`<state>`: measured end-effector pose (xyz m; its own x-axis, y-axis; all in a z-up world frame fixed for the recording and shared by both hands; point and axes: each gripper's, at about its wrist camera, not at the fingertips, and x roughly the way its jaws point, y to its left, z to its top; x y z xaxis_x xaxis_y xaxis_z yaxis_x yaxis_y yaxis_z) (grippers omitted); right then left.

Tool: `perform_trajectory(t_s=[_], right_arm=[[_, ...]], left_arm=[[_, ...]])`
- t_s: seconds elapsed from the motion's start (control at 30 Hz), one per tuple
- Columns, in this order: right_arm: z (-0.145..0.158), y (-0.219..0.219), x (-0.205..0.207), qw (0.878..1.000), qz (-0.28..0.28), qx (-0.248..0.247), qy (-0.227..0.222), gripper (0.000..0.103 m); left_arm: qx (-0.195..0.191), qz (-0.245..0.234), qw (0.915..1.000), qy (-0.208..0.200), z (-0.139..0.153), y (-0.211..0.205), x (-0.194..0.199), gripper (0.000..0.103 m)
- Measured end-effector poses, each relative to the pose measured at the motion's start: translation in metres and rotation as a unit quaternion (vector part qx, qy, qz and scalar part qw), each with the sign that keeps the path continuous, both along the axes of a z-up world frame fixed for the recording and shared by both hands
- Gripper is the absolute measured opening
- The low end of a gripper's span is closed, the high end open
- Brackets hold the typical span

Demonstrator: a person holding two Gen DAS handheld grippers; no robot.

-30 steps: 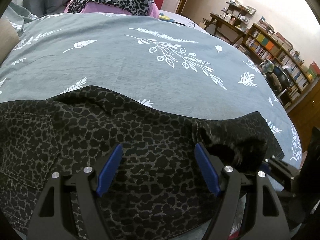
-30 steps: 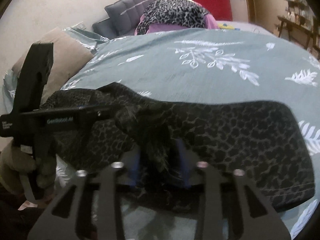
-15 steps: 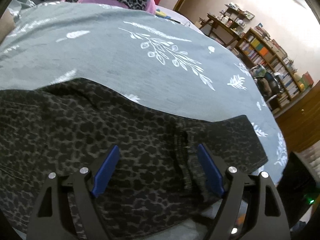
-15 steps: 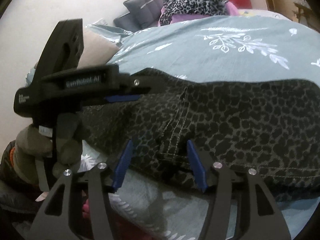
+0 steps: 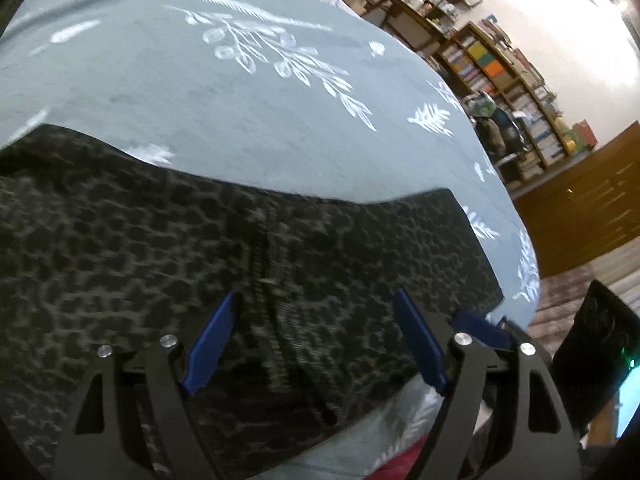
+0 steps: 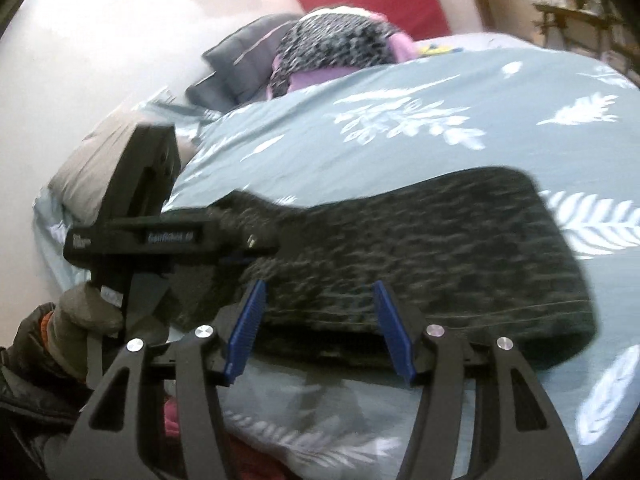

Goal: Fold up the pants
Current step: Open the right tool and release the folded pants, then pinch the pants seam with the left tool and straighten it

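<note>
On the grey-green bedspread (image 5: 248, 128) printed with white leaves, the leopard-print pants (image 5: 200, 264) lay flat in a folded band near the front edge of the bed, a stitched seam running up their middle in the left wrist view. The left gripper (image 5: 316, 340) hung just above that cloth with its blue pads (image 5: 210, 344) spread wide, nothing caught between them. The right gripper (image 6: 320, 328) was likewise spread apart at the near edge of the pants (image 6: 420, 248), its blue pads (image 6: 246, 328) clear of the fabric and holding nothing. In the right wrist view the black body of the left gripper (image 6: 240, 256) reached in from the left over the pants' left end, held by a gloved hand (image 6: 86, 312); both views were blurred. At the head of the bed sat a dark pillow (image 6: 244, 64) and a heap of spotted and purple clothing (image 6: 340, 48), with a tan cushion (image 6: 92, 168) further left. Bookshelves (image 5: 508, 76) lined the far wall beyond the bed's right side, beside a wooden cabinet (image 5: 592, 196).
</note>
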<state>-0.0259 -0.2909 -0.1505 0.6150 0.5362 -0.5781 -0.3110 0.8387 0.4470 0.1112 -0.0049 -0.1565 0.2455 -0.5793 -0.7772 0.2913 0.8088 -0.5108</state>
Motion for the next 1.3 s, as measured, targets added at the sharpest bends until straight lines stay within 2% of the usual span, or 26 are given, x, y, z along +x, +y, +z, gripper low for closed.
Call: perform_trajectory(t_s=[0.07, 0.1, 0.13, 0.23, 0.43, 0.6, 0.73, 0.83, 0.9, 1.03, 1.17, 1.2, 1.27, 1.3], right_arm=[[0.006, -0.017, 0.002, 1.0, -0.029, -0.001, -0.009, 0.058], [0.008, -0.026, 0.003, 0.999, -0.045, 0.0, -0.013, 0.058], [0.01, -0.035, 0.005, 0.998, -0.061, 0.002, -0.015, 0.058], [0.014, -0.064, 0.01, 0.993, -0.114, -0.002, -0.02, 0.058], [0.017, -0.084, 0.017, 0.989, -0.147, -0.017, -0.023, 0.058], [0.013, -0.068, 0.025, 0.992, -0.123, -0.02, -0.021, 0.059], [-0.008, -0.05, 0.037, 0.995, -0.093, -0.028, 0.001, 0.058], [-0.032, -0.042, 0.047, 0.994, -0.088, -0.049, 0.038, 0.058], [-0.044, -0.038, 0.048, 0.994, -0.086, -0.059, 0.043, 0.059], [-0.048, -0.026, 0.044, 0.992, -0.074, -0.104, 0.021, 0.059], [-0.041, -0.026, 0.045, 0.991, -0.081, -0.098, 0.035, 0.059], [-0.037, -0.027, 0.046, 0.992, -0.083, -0.093, 0.035, 0.059], [-0.023, -0.029, 0.046, 0.993, -0.085, -0.077, 0.027, 0.059], [-0.018, -0.03, 0.048, 0.993, -0.086, -0.073, 0.024, 0.059]], left_arm=[[0.01, -0.008, 0.9999, 0.001, -0.003, -0.006, -0.002, 0.045], [0.009, -0.012, 0.9999, 0.005, -0.005, -0.007, -0.002, 0.027], [0.0, -0.015, 0.9998, 0.009, -0.006, -0.008, -0.004, 0.024], [0.0, -0.019, 0.9997, -0.018, 0.006, -0.009, -0.011, 0.02], [0.004, 0.004, 0.9987, -0.051, 0.037, 0.019, -0.013, 0.02], [0.03, 0.015, 0.9976, -0.061, 0.044, 0.037, -0.015, 0.02], [0.048, 0.024, 0.9975, -0.045, 0.029, 0.043, -0.014, 0.021], [0.07, 0.034, 0.9964, -0.034, 0.01, 0.045, -0.011, 0.021], [0.076, 0.036, 0.9961, -0.029, -0.001, 0.045, -0.01, 0.021], [0.074, 0.04, 0.996, -0.028, -0.01, 0.047, -0.01, 0.023], [0.075, 0.044, 0.9959, -0.025, -0.011, 0.048, -0.008, 0.025], [0.081, 0.045, 0.9954, -0.027, -0.009, 0.047, -0.007, 0.029], [0.096, 0.049, 0.9937, -0.031, -0.002, 0.046, -0.009, 0.044], [0.1, 0.053, 0.993, -0.034, 0.002, 0.046, -0.01, 0.058]])
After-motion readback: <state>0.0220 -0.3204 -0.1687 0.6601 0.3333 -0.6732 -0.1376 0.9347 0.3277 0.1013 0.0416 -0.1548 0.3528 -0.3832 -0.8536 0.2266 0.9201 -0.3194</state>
